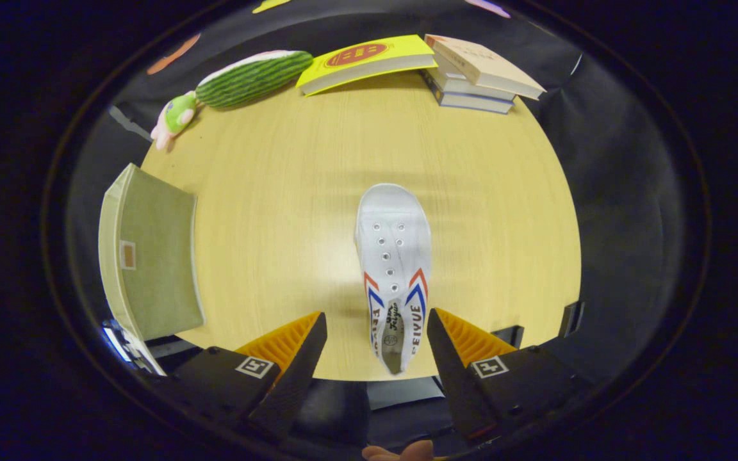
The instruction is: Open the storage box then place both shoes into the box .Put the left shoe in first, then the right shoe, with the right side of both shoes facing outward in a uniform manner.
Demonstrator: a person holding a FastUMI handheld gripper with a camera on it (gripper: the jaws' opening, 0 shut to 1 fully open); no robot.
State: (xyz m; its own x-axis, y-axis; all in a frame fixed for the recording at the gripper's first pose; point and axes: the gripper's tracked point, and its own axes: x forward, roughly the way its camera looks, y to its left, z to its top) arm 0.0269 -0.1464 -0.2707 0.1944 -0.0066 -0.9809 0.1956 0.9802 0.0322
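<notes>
The gripper (377, 333) is hanging above the near edge of the table (279, 192) with its fingers wide apart, holding nothing. A white shoe (393, 269) is lying on the table between the two fingers. Its heel is pointing near and its toe is pointing far, and neither finger is touching it. The storage box (151, 256) is standing at the left side of the table, well apart from the shoe. At the far edge a striped green plush toy (247, 78), a yellow book (369, 59) and a stack of books (478, 73) are resting.
</notes>
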